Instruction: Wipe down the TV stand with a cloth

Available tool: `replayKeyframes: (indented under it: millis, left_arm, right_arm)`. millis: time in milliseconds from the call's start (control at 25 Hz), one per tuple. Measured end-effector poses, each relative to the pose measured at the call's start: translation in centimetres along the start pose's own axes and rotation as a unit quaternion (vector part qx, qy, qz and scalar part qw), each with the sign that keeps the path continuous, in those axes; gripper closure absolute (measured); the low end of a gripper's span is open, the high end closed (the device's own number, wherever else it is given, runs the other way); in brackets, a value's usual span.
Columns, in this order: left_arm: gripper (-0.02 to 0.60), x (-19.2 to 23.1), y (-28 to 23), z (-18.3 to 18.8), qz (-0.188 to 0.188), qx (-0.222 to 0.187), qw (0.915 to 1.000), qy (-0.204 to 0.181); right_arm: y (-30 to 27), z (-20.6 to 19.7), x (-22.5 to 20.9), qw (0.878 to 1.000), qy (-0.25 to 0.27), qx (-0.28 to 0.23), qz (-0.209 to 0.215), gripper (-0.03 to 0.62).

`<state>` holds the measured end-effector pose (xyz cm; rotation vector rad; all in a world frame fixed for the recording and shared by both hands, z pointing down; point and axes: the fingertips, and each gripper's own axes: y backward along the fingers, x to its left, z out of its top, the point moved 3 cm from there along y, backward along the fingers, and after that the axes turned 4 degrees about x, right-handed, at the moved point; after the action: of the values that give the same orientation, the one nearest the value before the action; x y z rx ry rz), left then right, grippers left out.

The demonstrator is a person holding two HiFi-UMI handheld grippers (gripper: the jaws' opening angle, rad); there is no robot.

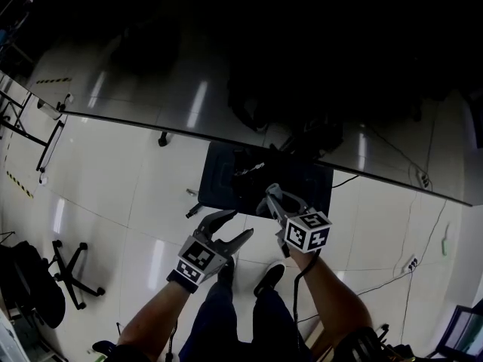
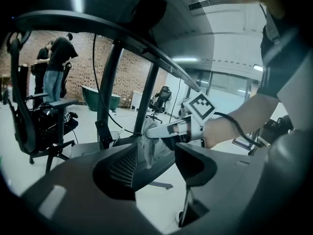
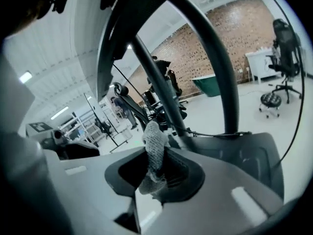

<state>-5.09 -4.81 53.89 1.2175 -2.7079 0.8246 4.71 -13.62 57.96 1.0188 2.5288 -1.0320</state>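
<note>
My right gripper (image 3: 156,168) is clamped on the cloth (image 3: 153,143), a grey textured strip that sticks up from between its jaws. My left gripper (image 2: 156,163) has its jaws spread with nothing between them. Past them I see the right gripper with the cloth hanging from its tip. In the head view both grippers sit side by side, close together, over the near edge of the stand's (image 1: 223,173) dark base on the white floor (image 1: 113,194). I cannot tell whether the cloth touches the stand. A chair (image 1: 68,274) stands far left.
</note>
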Motion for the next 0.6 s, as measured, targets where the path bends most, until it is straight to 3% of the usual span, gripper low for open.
replayKeyframes:
  millis: [120,240,400,600]
  left_arm:
    - [0.295,-0.1,0.1,-0.3,-0.013,-0.007,0.9997,0.022]
    - [0.293,-0.1,0.1,-0.6,-0.02,-0.011,0.9993,0.031]
    - [0.285,0.2,-0.2,-1.1,-0.024,-0.017,0.9987,0.042]
    - [0.282,0.8,-0.3,-2.2,-0.026,-0.01,0.9984,0.049]
  right_arm:
    - [-2.8,-0.1,-4.0,0.996,0.066,0.032,-0.055,0.519]
    - [-6.3,0.0,-6.6,0.987,0.123,0.062,-0.081,0.52]
    - [-10.9,-0.2,-8.7,0.979,0.148,0.099,-0.099,0.52]
    - [-14.2,-0.1,-9.1,0.969,0.19,0.108,-0.116,0.511]
